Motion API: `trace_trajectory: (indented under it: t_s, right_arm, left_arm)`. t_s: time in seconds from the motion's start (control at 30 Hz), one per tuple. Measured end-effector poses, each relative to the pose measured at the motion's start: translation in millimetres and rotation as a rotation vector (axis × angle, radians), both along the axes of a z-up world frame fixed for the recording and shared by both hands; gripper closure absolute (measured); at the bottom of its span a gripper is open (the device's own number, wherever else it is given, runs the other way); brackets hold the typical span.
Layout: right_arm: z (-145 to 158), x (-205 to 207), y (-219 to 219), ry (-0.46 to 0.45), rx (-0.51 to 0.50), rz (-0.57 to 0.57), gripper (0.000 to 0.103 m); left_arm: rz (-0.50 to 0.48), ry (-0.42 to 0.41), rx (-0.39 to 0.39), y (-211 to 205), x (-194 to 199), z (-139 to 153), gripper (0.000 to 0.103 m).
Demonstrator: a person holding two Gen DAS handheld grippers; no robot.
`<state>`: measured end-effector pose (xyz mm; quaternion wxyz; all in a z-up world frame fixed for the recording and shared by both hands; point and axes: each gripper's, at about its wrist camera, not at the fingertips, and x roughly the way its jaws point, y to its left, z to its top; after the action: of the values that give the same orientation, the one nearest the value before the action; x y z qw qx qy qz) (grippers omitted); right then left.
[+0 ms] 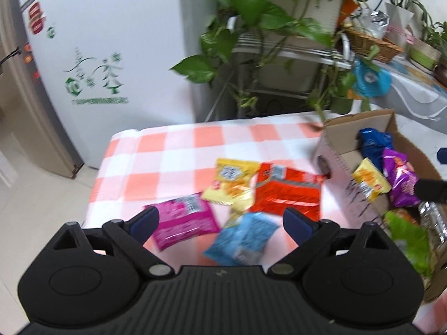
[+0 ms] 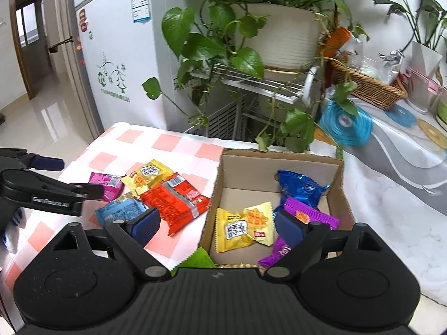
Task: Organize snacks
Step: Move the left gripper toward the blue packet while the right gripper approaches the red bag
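Hovering wide open and empty, the left tongs [image 1: 220, 219] are facing four counter packets [image 1: 285, 192]; the right tongs [image 2: 216, 223], equally open and empty, are hanging over the cardboard box [image 2: 279, 159].

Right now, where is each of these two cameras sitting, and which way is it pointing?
Left wrist view: rides the left gripper, looking down between its open fingers at loose packets on the checked tablecloth, red packet among them.
Right wrist view: rides the right gripper, open, looking down into the cardboard box; the left gripper enters at its left edge.
Both share: the red packet, the box, the white fridge and the potted plant.
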<state>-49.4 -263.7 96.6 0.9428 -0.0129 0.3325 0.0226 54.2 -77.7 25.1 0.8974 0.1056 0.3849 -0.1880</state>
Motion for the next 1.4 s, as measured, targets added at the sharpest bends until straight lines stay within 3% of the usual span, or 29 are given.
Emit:
trace_trajectory:
  t_s: [0.2, 0.43, 0.73, 1.07, 1.27, 1.4]
  right_arm:
    - [-3, 7, 10, 0.003, 0.002, 0.031, 0.010]
    - [-5, 17, 20, 0.009, 0.037, 0.083, 0.010]
    - [-11, 40, 29, 0.010, 0.147, 0.123, 0.011]
    - [-25, 85, 43, 0.069, 0.198, 0.126, 0.020]
    - [-44, 115, 50, 0.126, 0.197, 0.103, 0.027]
    - [-53, 127, 55, 0.148, 0.194, 0.100, 0.027]
  left_arm:
    - [0.024, 0.020, 0.010, 31, -2, -9, 0.008]
    - [-0.020, 0.040, 0.003, 43, -9, -24, 0.008]
    - [-0.124, 0.035, -0.038, 20, -8, -43, 0.008]
    - [-0.188, 0.020, -0.028, -8, 4, -65, 0.012]
    - [-0.194, 0.035, -0.044, -12, 10, -74, 0.017]
    - [-0.190, 0.055, -0.036, -12, 15, -80, 0.032]
